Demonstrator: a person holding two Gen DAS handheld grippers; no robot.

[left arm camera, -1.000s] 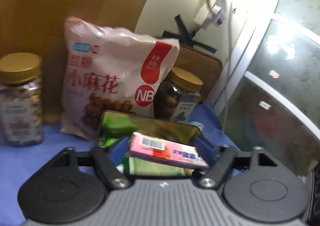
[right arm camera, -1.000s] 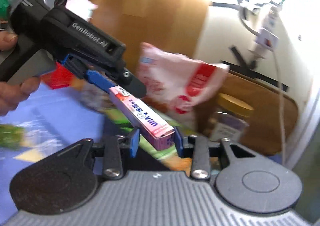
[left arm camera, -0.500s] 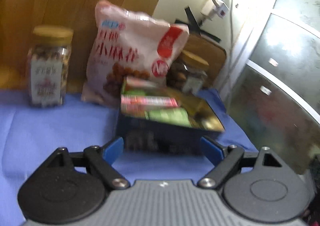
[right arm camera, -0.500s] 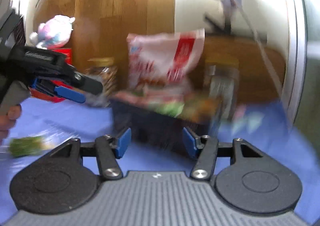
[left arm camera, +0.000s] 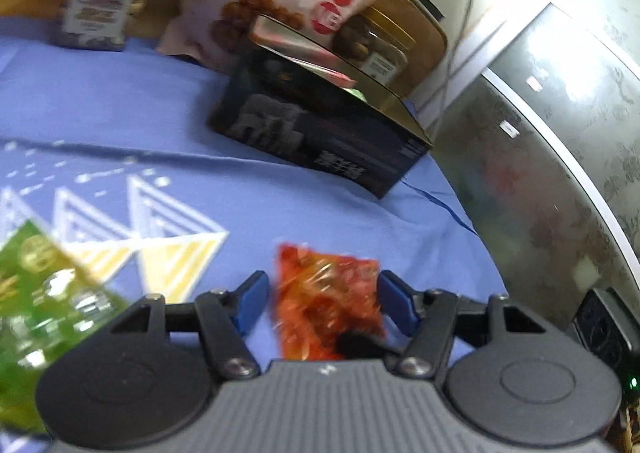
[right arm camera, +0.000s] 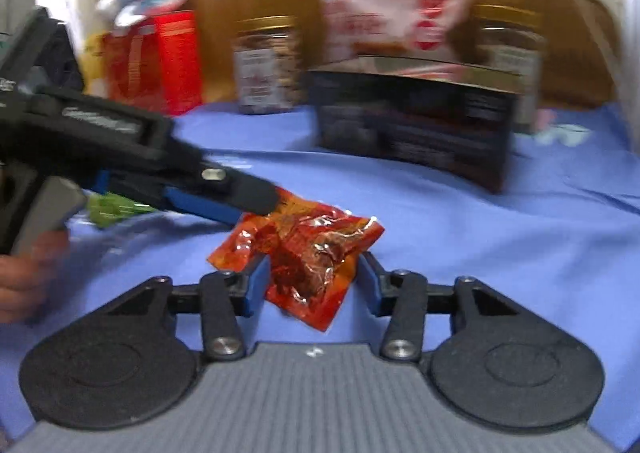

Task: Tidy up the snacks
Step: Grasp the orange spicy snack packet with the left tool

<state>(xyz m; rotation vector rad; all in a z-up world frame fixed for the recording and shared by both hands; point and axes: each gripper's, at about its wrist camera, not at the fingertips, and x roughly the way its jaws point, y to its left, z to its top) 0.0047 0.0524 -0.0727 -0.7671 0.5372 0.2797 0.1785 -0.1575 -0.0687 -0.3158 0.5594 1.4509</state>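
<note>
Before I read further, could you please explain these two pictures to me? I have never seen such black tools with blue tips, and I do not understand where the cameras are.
No robot is here. A person holds a hand tool in each hand, and each carries a camera looking forward along its two blue-tipped fingers. One picture comes from the left gripper, the other from the right gripper. Both are open around the same red snack packet, which lies on the blue tablecloth; neither has closed on it. In the right view, the left tool enters from the side. Behind stand a black box with snacks inside, a pink snack bag and nut jars. A green packet lies nearby.
</note>
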